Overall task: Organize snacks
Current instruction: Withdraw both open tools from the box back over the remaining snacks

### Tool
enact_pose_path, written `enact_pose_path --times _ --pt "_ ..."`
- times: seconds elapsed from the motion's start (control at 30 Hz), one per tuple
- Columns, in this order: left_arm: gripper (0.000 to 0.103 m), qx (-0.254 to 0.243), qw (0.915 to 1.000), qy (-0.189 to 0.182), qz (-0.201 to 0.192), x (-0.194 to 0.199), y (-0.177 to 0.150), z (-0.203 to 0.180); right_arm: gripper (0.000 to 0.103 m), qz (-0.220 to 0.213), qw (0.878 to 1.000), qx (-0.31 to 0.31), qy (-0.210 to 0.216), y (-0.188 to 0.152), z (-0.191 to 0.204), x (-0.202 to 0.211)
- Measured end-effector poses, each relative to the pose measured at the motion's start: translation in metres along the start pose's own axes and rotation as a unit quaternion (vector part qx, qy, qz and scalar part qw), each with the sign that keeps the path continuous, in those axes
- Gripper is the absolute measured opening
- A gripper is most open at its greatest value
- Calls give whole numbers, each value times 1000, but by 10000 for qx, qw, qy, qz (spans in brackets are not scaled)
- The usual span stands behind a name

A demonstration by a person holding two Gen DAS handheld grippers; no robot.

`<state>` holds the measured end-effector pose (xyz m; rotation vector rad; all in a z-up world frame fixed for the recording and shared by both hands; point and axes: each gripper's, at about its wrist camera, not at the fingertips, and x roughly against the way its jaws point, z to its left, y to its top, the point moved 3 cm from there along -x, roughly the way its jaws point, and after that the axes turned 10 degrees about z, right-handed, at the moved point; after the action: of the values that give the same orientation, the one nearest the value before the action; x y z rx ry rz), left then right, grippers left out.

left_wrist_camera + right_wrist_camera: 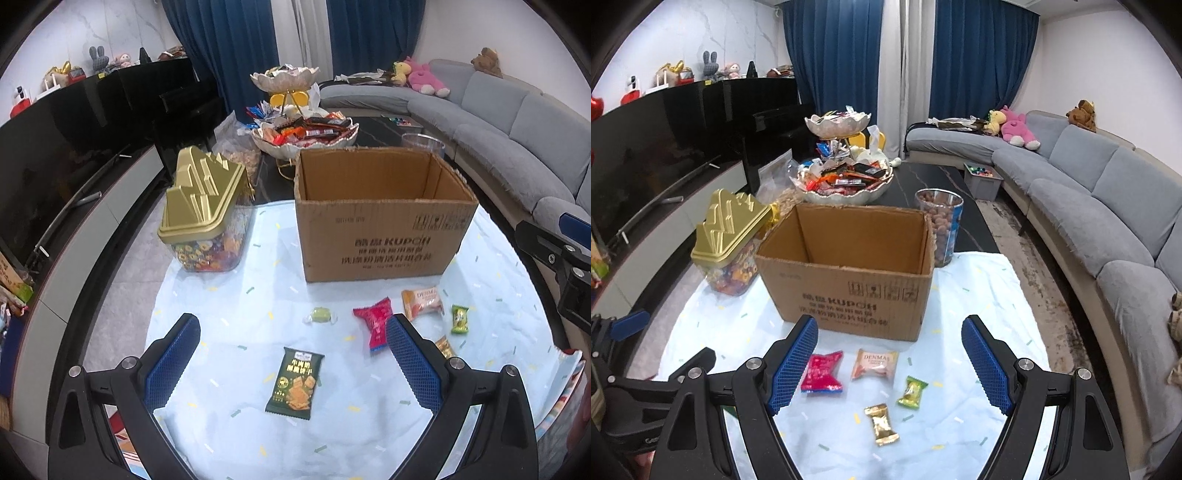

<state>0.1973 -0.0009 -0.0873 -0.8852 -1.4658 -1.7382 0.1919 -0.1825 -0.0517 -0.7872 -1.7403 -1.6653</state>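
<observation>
Two views show loose snacks on the bench's near edge before an open cardboard box (384, 236). From the left wrist, the left gripper (291, 363) stands apart over a dark green cracker packet (295, 384). From the right wrist, the right gripper (890, 363) stands apart, empty, above a red packet (822, 373), peach packet (873, 364), green candy (911, 392) and gold candy (882, 424).

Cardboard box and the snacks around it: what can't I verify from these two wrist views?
- Cardboard box floor: both views, hidden by its near wall, so contents unknown.
- Red packet: left view, right edge behind the left gripper finger.
- Small print on the dark green cracker packet: too small.
- Tall clear jar: lower left behind the box.
</observation>
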Motion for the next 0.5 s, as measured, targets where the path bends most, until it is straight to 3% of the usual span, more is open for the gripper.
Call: enact_pose_path --times 0.5 --pt "102 -31 10000 -11 32 -31 -37 4 81 -194 9995 230 0 -38 22 -13"
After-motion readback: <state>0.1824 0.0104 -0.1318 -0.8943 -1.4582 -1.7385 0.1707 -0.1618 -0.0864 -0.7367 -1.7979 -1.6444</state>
